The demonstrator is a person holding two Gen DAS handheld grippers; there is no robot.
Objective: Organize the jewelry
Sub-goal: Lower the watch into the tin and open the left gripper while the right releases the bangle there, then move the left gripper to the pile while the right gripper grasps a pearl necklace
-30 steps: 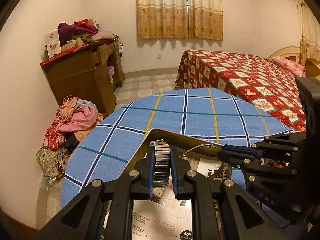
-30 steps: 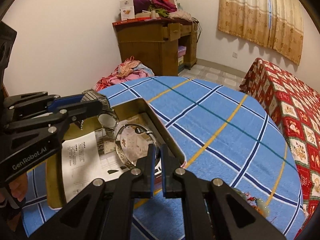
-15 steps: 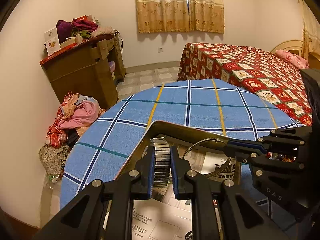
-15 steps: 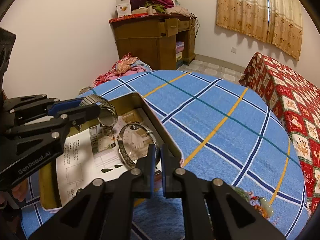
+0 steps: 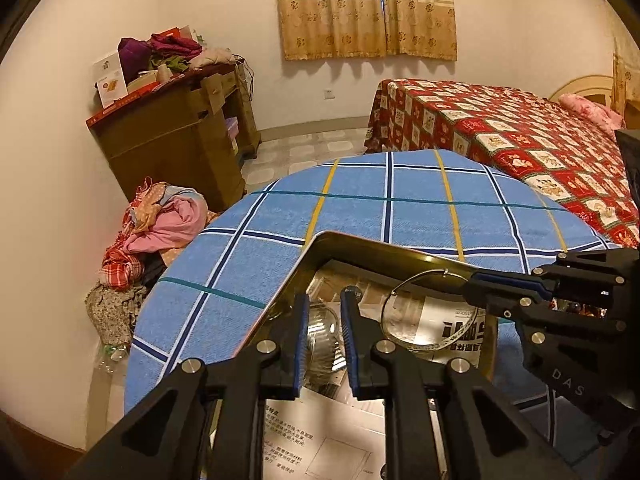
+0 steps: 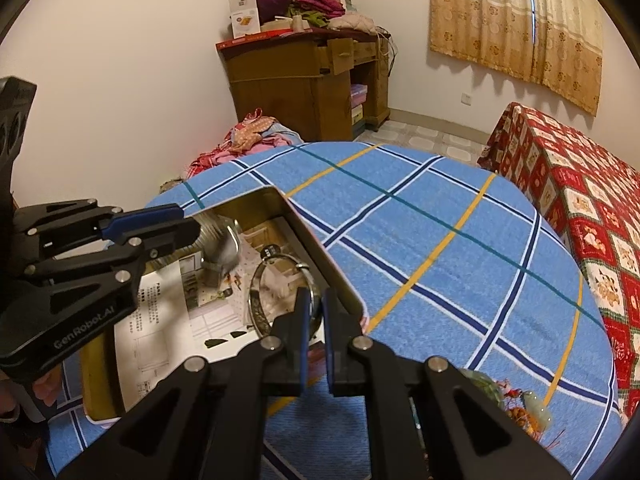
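A gold tin box (image 5: 360, 242) lined with printed paper sits on the blue plaid table; it also shows in the right wrist view (image 6: 320, 256). My left gripper (image 5: 323, 312) is open over the box, and a silver metal watch (image 5: 320, 332) is dropping out from between its jaws, blurred in the right wrist view (image 6: 220, 248). My right gripper (image 6: 314, 312) is shut on a thin silver bangle (image 6: 264, 300) and holds it in the box. The bangle also shows in the left wrist view (image 5: 424, 312).
More jewelry, beads and a green pendant (image 6: 524, 404), lies on the tablecloth (image 6: 440, 240) at the right. Beyond the table stand a wooden desk (image 5: 172, 144), a heap of clothes (image 5: 160, 224) on the floor and a bed with a red quilt (image 5: 520, 140).
My left gripper has opened and let go of the watch, which falls into the box. Both grippers have moved lower over the box. The right gripper still holds the bangle.
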